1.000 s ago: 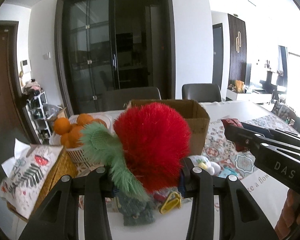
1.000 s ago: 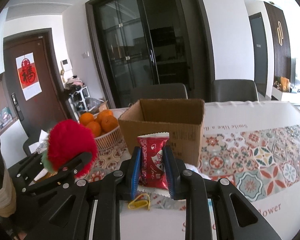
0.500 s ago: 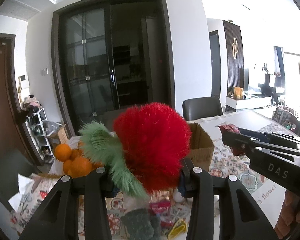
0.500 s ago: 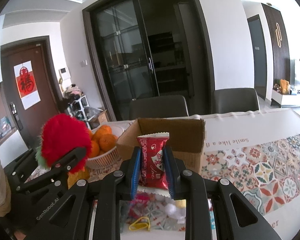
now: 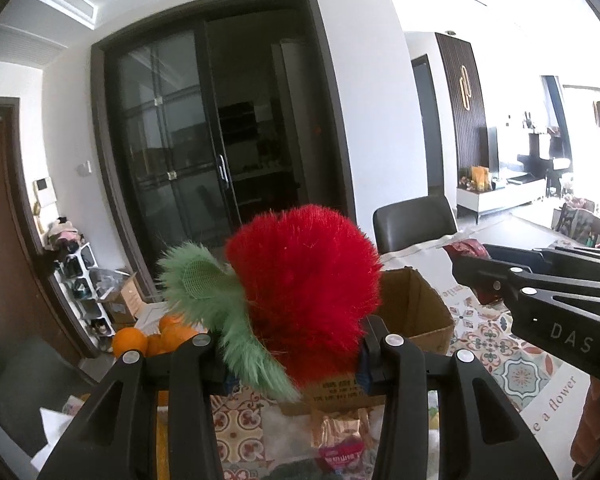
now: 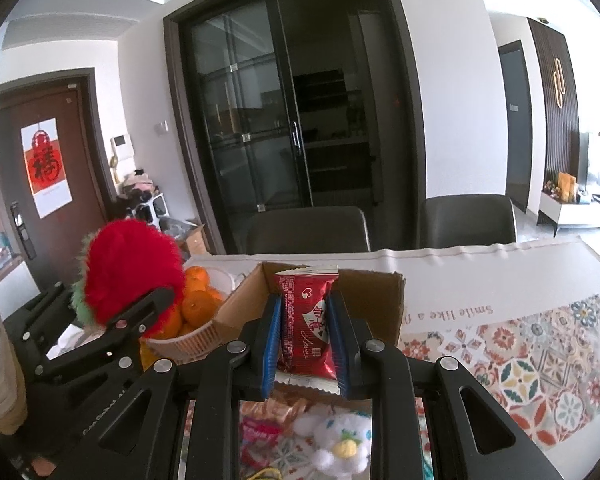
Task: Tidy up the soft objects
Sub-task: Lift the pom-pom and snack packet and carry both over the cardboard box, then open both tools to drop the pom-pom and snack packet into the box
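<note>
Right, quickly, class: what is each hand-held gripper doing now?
Left hand-held gripper: closed on the red fluffy plush.
Right hand-held gripper: closed on the red snack packet.

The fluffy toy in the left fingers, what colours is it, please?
Red with a green leaf, best in the left wrist view: fluffy toy.

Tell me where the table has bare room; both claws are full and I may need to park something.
Free: the patterned tablecloth right of the cardboard box, and the plain white strip behind it toward the chairs. Crowded: the orange basket hard against the box's left, and the near edge, littered with a white plush and wrappers.
</note>
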### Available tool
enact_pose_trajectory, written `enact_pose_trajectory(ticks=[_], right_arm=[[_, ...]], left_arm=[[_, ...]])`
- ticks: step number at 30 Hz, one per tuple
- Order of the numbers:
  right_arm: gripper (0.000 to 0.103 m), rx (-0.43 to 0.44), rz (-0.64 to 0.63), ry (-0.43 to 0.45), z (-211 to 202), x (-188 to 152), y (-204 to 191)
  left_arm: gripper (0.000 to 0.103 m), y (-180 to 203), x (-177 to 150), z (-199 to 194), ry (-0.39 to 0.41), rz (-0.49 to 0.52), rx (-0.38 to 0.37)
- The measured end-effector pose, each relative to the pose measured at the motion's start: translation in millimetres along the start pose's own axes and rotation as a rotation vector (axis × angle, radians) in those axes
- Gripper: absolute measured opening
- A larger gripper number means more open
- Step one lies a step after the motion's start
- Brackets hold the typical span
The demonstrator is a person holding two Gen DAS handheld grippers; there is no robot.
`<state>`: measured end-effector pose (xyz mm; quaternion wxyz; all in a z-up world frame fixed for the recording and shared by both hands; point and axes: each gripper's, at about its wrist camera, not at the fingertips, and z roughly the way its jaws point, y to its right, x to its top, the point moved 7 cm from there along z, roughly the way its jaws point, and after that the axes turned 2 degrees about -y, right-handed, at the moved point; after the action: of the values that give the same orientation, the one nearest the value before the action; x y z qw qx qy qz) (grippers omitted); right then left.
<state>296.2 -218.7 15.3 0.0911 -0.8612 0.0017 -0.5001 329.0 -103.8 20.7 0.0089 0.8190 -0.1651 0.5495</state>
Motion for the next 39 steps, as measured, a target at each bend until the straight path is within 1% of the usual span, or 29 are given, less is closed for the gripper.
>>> enact_pose_trajectory(ticks=[3,5,9,17,22,27,31,36,39], right_arm=[[0.024,-0.006,-0.006,-0.012,12,7,4],[0.024,-0.011,-0.007,-0.020,18,10,6],[0.024,-0.004,0.000,-0.045,36,15,12],[0.024,0.017,0.044,-0.138,82,20,27],[0.024,0.008,0.044,-0.197,107,16,33],[0.024,0.005,0.037,-0.252,129,10,37],[0.024,-0.002,0.032,-0.301,147,3,43],[0.024,0.010,0.040,-0.379,166,-6,49],[0.024,0.012,0.046,-0.414,176,-10,52]], left_arm=[[0.043,3,-4,16,-0.033,-0.003,-0.029],[0.043,6,-5,23,-0.037,-0.008,-0.051],[0.043,7,-1,41,-0.057,0.004,-0.065],[0.043,8,-1,88,-0.144,0.017,-0.099],[0.043,10,-3,114,-0.203,0.031,-0.122],[0.043,12,-5,139,-0.261,0.063,-0.128],[0.043,14,-13,158,-0.323,0.082,-0.128],[0.043,19,-22,175,-0.386,0.090,-0.145],[0.044,21,-32,183,-0.435,0.083,-0.168]])
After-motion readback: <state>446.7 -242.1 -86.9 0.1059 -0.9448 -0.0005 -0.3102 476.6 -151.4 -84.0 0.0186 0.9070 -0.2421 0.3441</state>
